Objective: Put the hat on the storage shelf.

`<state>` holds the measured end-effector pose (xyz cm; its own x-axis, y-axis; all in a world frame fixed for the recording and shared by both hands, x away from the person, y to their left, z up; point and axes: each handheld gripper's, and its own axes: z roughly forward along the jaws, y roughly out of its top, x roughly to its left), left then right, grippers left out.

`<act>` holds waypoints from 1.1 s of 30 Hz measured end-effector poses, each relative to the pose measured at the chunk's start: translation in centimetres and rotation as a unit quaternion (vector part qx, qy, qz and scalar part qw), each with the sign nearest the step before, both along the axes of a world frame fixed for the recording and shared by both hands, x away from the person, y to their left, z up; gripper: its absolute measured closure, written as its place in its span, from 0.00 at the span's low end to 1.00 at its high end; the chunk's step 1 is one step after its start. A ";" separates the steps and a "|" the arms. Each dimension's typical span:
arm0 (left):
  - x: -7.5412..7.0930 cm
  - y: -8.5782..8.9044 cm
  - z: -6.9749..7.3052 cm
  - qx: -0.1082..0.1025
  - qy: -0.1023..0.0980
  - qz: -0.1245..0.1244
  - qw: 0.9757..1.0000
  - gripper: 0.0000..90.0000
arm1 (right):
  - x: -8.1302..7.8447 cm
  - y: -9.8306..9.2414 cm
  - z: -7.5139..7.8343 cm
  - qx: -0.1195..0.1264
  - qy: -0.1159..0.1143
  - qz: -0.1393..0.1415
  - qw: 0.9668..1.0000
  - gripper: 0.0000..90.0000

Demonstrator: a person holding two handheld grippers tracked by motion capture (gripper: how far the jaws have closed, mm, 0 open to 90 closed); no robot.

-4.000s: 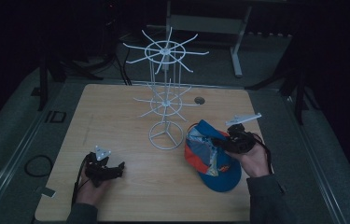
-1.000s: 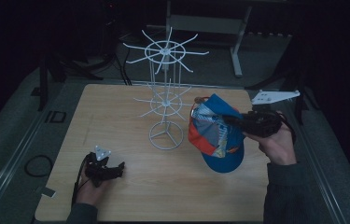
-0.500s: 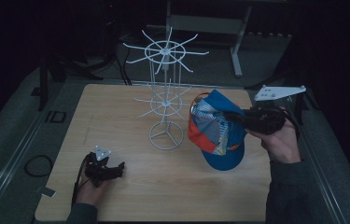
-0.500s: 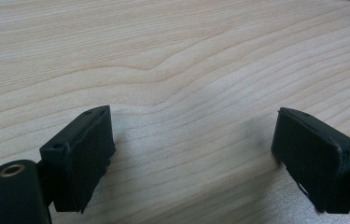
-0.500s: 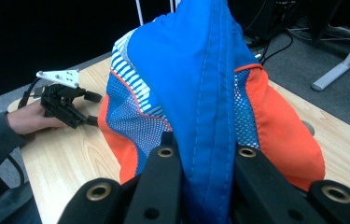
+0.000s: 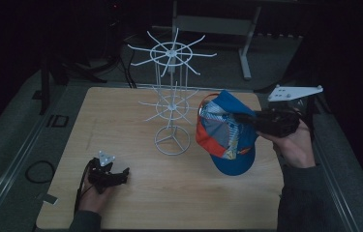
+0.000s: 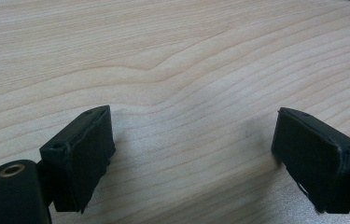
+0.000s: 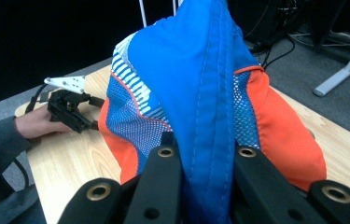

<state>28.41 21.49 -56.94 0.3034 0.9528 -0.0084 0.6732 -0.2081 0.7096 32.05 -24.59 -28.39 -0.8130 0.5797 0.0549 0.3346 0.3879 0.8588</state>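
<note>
1. Cap (image 6: pixel 225 133), blue, orange and mesh, hangs above the wooden surface (image 6: pixel 135 203), just right of the white wire rack (image 6: pixel 172 104).
2. Right hand-held gripper (image 6: pixel 247 118) pinches the cap's blue fabric.
3. Left hand-held gripper (image 6: pixel 121 174) rests on the surface at the near left, jaws spread, nothing between them.

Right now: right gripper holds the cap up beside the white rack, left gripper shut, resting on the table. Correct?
Not quite. The left gripper is open: the left gripper view shows its jaws wide apart over bare table. The rest stands: in the high view the right gripper holds the cap up beside the white rack.
</note>
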 end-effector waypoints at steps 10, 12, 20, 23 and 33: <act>0.0 0.0 0.0 0.000 0.000 0.000 1.000 0.15 | -0.1 0.0 0.8 0.010 -0.006 0.001 1.000 0.96; 0.0 0.0 0.0 0.000 0.000 0.000 1.000 0.15 | -0.1 -0.1 0.9 0.012 -0.006 0.002 1.000 0.96; 0.0 0.0 0.0 0.000 0.000 0.000 1.000 0.15 | -0.1 -0.1 1.3 0.019 -0.006 0.005 1.000 0.96; 0.0 0.0 0.0 0.000 0.000 0.000 1.000 0.15 | -0.1 0.1 1.6 0.016 -0.008 0.006 1.000 0.96; 0.0 0.0 0.0 0.000 0.000 0.000 1.000 0.15 | -0.2 0.5 3.2 0.016 -0.020 0.010 1.000 0.96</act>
